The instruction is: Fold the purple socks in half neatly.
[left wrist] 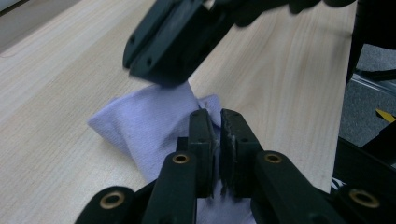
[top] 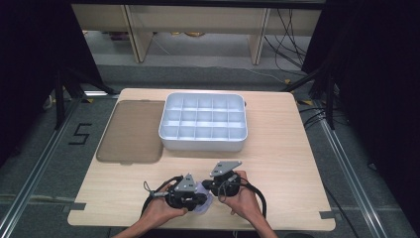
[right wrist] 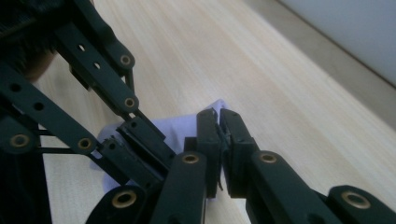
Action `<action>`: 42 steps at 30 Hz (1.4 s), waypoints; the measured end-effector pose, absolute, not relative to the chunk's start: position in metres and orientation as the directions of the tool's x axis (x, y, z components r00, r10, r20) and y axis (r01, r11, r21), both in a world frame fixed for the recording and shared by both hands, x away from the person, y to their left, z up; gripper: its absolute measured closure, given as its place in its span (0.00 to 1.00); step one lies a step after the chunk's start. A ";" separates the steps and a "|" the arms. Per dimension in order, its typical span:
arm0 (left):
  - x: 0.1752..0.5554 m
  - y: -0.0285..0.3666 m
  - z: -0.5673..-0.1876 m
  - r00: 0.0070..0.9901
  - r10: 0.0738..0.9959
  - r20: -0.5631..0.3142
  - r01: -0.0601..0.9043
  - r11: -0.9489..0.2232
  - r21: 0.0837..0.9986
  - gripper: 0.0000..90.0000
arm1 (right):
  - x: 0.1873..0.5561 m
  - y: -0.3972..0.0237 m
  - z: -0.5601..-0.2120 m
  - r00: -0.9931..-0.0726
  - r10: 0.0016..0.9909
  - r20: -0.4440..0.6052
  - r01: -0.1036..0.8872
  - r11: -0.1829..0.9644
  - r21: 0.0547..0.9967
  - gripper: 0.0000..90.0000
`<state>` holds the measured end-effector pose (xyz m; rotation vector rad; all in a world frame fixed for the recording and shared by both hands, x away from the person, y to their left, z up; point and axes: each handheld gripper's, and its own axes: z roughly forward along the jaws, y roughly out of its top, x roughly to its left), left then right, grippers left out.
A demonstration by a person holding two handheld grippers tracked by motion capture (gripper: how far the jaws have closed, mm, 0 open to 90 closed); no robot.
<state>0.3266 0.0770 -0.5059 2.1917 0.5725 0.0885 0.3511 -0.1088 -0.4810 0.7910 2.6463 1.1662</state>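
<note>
A small lavender cloth (top: 204,203) lies bunched on the wooden table (top: 282,163) near its front edge, between the person's two hands. My left gripper (top: 201,199) comes in from the left, and its jaws are shut on a fold of the cloth (left wrist: 149,126). My right gripper (top: 208,190) meets it from the right. In the right gripper view its own jaws (right wrist: 218,114) are shut on an edge of the cloth (right wrist: 180,126). The two jaw pairs stand almost tip to tip. The left gripper view has the right gripper's jaws (left wrist: 173,42) pinching the cloth's raised corner above the left gripper (left wrist: 218,116).
A white tray (top: 200,144) divided into several compartments sits at the middle of the table, farther back. A brown translucent lid (top: 131,131) lies flat to its left. Black frames and cables flank the table on both sides.
</note>
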 end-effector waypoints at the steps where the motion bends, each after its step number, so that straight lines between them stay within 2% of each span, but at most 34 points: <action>1: 0.327 0.078 -0.505 0.892 0.433 -0.128 0.371 -0.542 0.754 0.90 | 0.352 -0.108 -0.482 -0.858 0.508 0.076 0.406 0.579 0.707 0.97; 3: 0.324 0.077 -0.504 0.880 0.445 -0.165 0.401 -0.512 0.759 0.86 | 0.353 -0.106 -0.487 -0.851 0.517 0.089 0.425 0.579 0.696 0.97; 6: 0.320 0.082 -0.496 0.894 0.425 -0.141 0.366 -0.510 0.778 0.84 | 0.356 -0.108 -0.492 -0.849 0.521 0.091 0.431 0.582 0.690 0.97; 9: 0.312 0.092 -0.489 0.885 0.434 -0.169 0.384 -0.474 0.792 0.83 | 0.356 -0.107 -0.493 -0.848 0.523 0.080 0.421 0.575 0.702 0.97; 12: 0.305 0.105 -0.485 0.874 0.453 -0.176 0.393 -0.447 0.803 0.84 | 0.356 -0.108 -0.492 -0.855 0.514 0.062 0.407 0.594 0.694 0.97; 15: 0.305 0.108 -0.494 0.867 0.463 -0.183 0.417 -0.475 0.775 0.87 | 0.354 -0.107 -0.492 -0.838 0.539 0.090 0.446 0.579 0.682 0.97; 19: 0.308 0.102 -0.505 0.885 0.449 -0.125 0.382 -0.545 0.746 0.92 | 0.353 -0.105 -0.493 -0.842 0.534 0.076 0.428 0.577 0.696 0.97; 25: 0.308 0.105 -0.505 0.884 0.459 -0.091 0.366 -0.557 0.746 0.94 | 0.350 -0.108 -0.492 -0.842 0.534 0.072 0.431 0.587 0.685 0.97; 26: 0.307 0.104 -0.506 0.871 0.477 -0.119 0.394 -0.531 0.751 0.95 | 0.350 -0.110 -0.491 -0.847 0.527 0.073 0.430 0.597 0.677 0.97; 32: 0.317 0.110 -0.504 0.873 0.484 -0.056 0.361 -0.566 0.741 0.95 | 0.343 -0.114 -0.491 -0.847 0.527 0.072 0.426 0.591 0.685 0.97; 36: 0.324 0.109 -0.506 0.864 0.501 -0.054 0.363 -0.543 0.757 0.96 | 0.335 -0.117 -0.490 -0.840 0.536 0.083 0.442 0.589 0.677 0.96; 38: 0.325 0.109 -0.506 0.872 0.487 -0.049 0.351 -0.553 0.756 0.96 | 0.334 -0.118 -0.490 -0.839 0.538 0.085 0.444 0.585 0.679 0.90; 39: 0.324 0.109 -0.506 0.870 0.490 -0.054 0.355 -0.545 0.759 0.96 | 0.334 -0.119 -0.487 -0.831 0.548 0.091 0.459 0.585 0.669 0.80; 40: 0.324 0.109 -0.506 0.870 0.490 -0.054 0.355 -0.545 0.759 0.96 | 0.334 -0.119 -0.487 -0.831 0.548 0.091 0.459 0.585 0.669 0.80; 41: 0.325 0.110 -0.506 0.875 0.483 -0.035 0.342 -0.565 0.751 0.96 | 0.335 -0.119 -0.487 -0.822 0.562 0.091 0.462 0.565 0.684 0.73; 42: 0.323 0.108 -0.506 0.867 0.494 -0.062 0.366 -0.548 0.753 0.96 | 0.340 -0.123 -0.484 -0.812 0.572 0.114 0.476 0.538 0.696 0.67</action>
